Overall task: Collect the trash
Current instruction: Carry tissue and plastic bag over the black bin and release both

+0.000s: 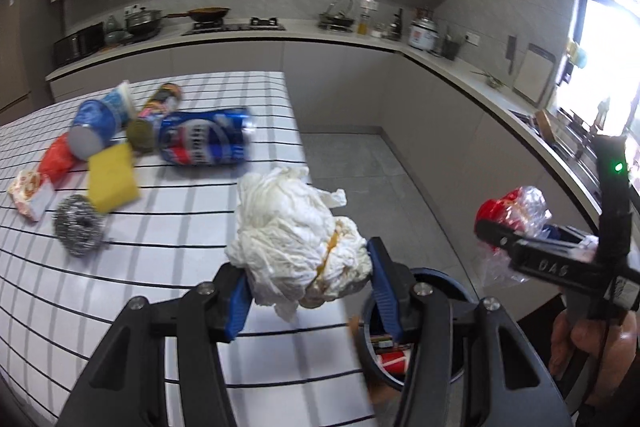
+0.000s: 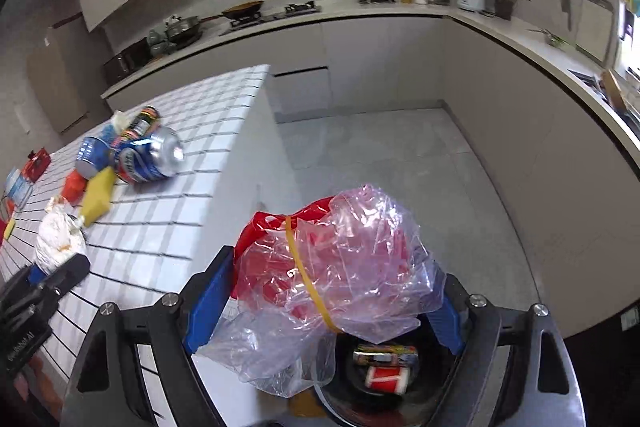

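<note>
Both jaws clamp trash: left on tissue wad [image 1: 298,247], right on plastic bag [image 2: 332,279].

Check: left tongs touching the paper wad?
Touching. Left wrist view: both blue pads of the left tongs press into the paper wad, held off the table.

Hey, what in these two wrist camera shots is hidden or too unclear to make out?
- Trash bin: right wrist view, mostly covered by the plastic bag bundle in the right gripper; only two cans inside show.
- Same bin, left wrist view: hidden behind the left gripper and its paper wad.
- Blue can label: left wrist view, motion-blurred.
- Countertop bottles: too small.
</note>
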{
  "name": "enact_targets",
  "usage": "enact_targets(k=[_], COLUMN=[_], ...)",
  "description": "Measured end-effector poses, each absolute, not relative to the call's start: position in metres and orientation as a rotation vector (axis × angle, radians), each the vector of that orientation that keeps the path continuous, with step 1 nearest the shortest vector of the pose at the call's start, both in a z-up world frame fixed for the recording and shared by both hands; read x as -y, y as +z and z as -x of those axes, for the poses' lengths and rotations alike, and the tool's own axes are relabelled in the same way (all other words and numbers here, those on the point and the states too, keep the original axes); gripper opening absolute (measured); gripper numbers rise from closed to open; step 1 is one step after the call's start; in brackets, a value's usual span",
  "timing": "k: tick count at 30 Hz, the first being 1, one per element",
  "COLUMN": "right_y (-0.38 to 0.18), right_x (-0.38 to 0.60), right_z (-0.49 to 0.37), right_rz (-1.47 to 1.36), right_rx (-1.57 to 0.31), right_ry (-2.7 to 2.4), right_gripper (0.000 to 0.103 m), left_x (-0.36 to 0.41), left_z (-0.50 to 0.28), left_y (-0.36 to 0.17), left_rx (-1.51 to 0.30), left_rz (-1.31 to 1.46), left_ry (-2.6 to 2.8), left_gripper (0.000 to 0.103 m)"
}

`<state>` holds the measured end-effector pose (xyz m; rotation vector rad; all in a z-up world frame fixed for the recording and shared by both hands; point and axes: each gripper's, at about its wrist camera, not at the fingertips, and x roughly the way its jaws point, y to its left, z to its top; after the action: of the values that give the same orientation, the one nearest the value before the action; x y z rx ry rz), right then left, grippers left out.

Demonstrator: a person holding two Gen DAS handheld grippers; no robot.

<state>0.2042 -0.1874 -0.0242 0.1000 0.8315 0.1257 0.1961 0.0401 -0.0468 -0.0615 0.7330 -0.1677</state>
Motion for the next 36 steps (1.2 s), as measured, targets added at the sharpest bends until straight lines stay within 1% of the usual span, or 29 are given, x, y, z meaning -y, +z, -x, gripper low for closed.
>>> enact_targets(k=[8, 13, 17, 19, 23, 30, 32, 33, 34, 35, 36], right_y=[-0.082, -0.114, -0.153, -0.165, -0.169, -0.161, -0.16, -0.16, -0.161, -0.163, -0.165], right_x=[0.245, 0.261, 0.264, 0.273, 0.298, 0.345, 0.356, 0.362, 0.365, 0.368, 0.372], right_z=[-0.196, -0.206, -0.221, -0.224, -0.224, -0.222, -0.221, -0.219, -0.219, -0.219, -0.218], right_rz=[-0.092, -0.071, -0.02, -0.031, -0.075, -0.098, -0.097, -0.093, -0.09, -0.086, -0.083], right_rx=[-0.942, -0.983, -1.061, -1.062, -1.045, -1.013, -1.01, -1.008, -1.009, -1.013, -1.017], right_ry=[0.1, 0.13, 0.149, 0.132, 0.09, 0.024, 0.01, 0.002, -0.002, -0.011, -0.019], right_gripper=[0.087, 0.087, 0.092, 0.092, 0.092, 0.092, 0.092, 0.092, 0.092, 0.092, 0.093], left_x=[0.022, 0.039, 0.047, 0.053, 0.072, 0.117, 0.129, 0.134, 0.142, 0.145, 0.15], left_z=[-0.195, -0.196, -0.196, -0.195, -0.194, -0.202, -0.205, -0.207, -0.209, -0.212, -0.213], left_y=[-0.071, -0.09, -0.106, -0.116, -0.139, -0.198, -0.207, -0.21, -0.213, -0.215, -0.216], left_rx=[-0.775, -0.798, -0.821, -0.834, -0.863, -0.968, -0.987, -0.988, -0.988, -0.999, -1.01], left_rz=[0.046, 0.052, 0.051, 0.053, 0.06, 0.082, 0.1, 0.105, 0.104, 0.108, 0.115], left_ry=[-0.209, -0.178, -0.142, -0.129, -0.127, -0.158, -0.161, -0.161, -0.162, -0.171, -0.173], left_gripper=[0.054, 0.054, 0.054, 0.054, 0.054, 0.054, 0.055, 0.058, 0.069, 0.079, 0.093])
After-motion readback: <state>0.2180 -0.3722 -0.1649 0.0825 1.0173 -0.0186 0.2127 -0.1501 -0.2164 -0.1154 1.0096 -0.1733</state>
